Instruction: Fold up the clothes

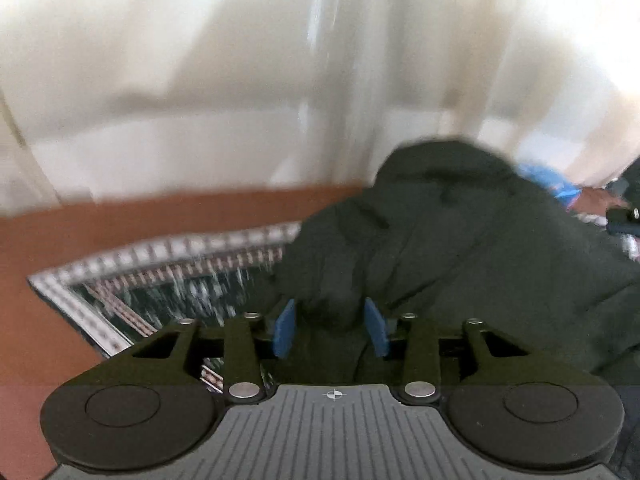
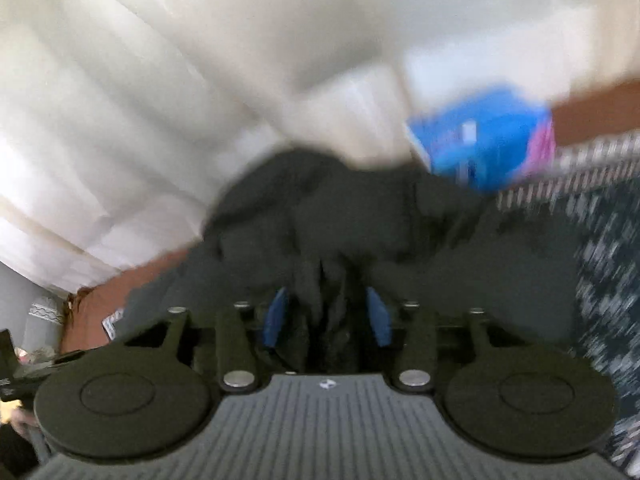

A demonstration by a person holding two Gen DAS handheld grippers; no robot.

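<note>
A dark green garment (image 1: pixel 460 248) lies bunched in a heap on a patterned rug (image 1: pixel 168 280). In the left wrist view a fold of it sits between the blue pads (image 1: pixel 285 330) of my left gripper (image 1: pixel 331 328), whose jaws stand apart and do not visibly pinch it. The right wrist view is blurred. There the same dark garment (image 2: pixel 360 208) rises in front of my right gripper (image 2: pixel 326 316), and a hanging bunch of cloth sits in the gap between its blue pads (image 2: pixel 378 316), with space on either side.
Bare reddish-brown floor (image 1: pixel 120 216) borders the rug. A white wall or curtain (image 1: pixel 240 80) stands behind. A blue and pink package (image 2: pixel 484 140) lies just beyond the garment on the right. The other gripper's black tip (image 1: pixel 622 220) shows at the right edge.
</note>
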